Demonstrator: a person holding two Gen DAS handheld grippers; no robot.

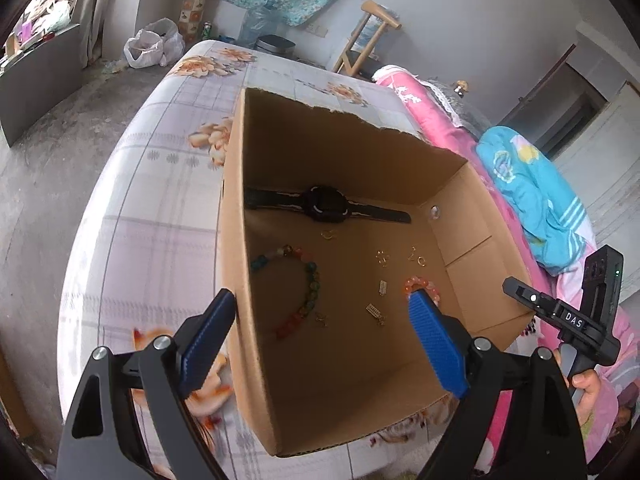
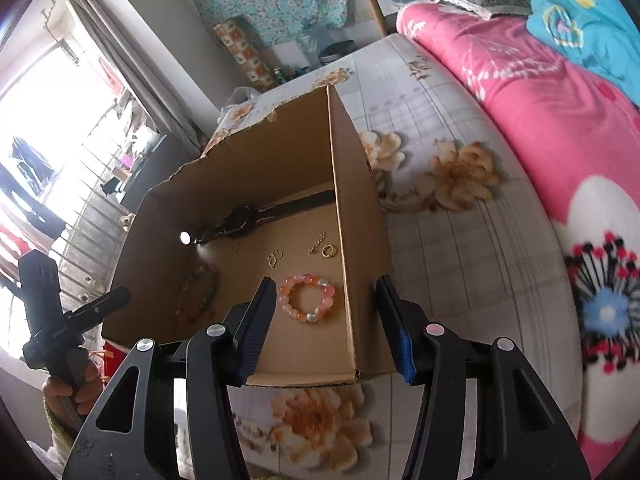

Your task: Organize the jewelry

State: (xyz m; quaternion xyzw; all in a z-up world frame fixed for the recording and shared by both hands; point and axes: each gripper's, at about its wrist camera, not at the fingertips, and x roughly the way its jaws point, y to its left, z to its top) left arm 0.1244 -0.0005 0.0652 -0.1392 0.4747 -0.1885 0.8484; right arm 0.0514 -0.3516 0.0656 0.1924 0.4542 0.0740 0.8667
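An open cardboard box point(image 1: 352, 144) stands on a floral bed sheet; it also shows in the right wrist view point(image 2: 352, 184). Inside lie a black watch point(image 1: 326, 204), a multicoloured bead bracelet point(image 1: 308, 292), a pink-orange bead bracelet point(image 2: 307, 298) and several small gold earrings and charms point(image 1: 382, 258). My left gripper point(image 1: 324, 300) is open and empty, straddling the box's left wall. My right gripper point(image 2: 328, 288) is open and empty, straddling the box's right wall, with the pink bracelet just ahead of its left finger.
A pink floral quilt point(image 2: 532, 92) and a blue garment point(image 1: 532, 196) lie on the bed to the right of the box. A wooden chair point(image 1: 368, 36) and a plastic bag point(image 1: 152, 44) stand beyond the bed. A window with bars point(image 2: 60, 160) is at the left.
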